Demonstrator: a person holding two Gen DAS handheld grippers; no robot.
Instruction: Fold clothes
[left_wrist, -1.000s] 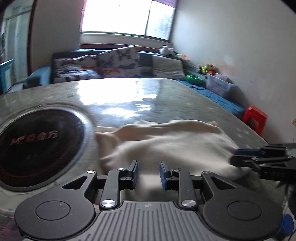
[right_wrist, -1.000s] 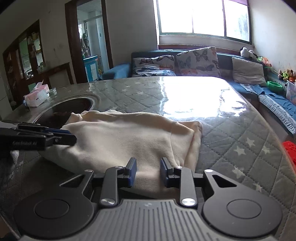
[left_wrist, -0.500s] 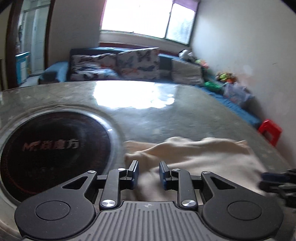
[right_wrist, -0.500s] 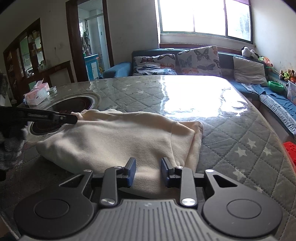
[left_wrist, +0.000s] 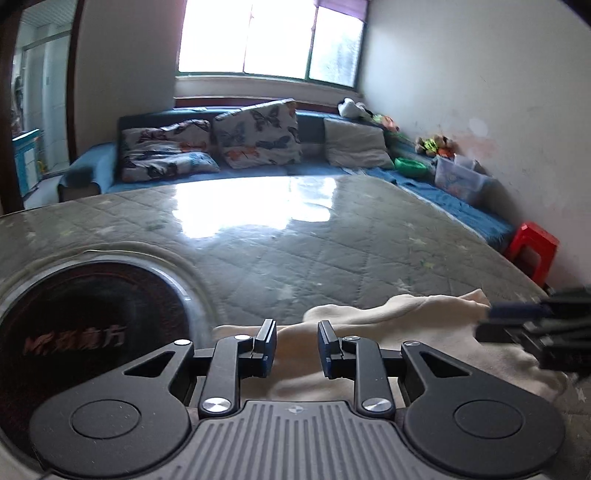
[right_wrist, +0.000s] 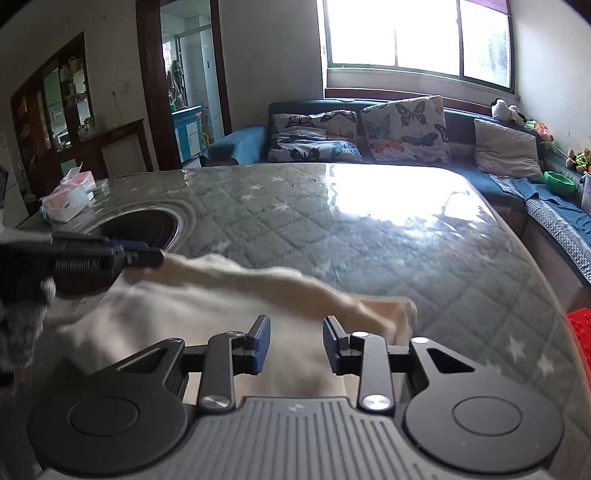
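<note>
Left wrist view: my left tool (left_wrist: 296, 345) has its jaws spread with a gap, pinching nothing; the cream garment (left_wrist: 373, 325) lies on the quilted counter (left_wrist: 295, 240) just beyond and beneath them.

Right wrist view: my right tool (right_wrist: 296, 345) is also spread above the garment's (right_wrist: 221, 306) near edge, gripping nothing.
</note>
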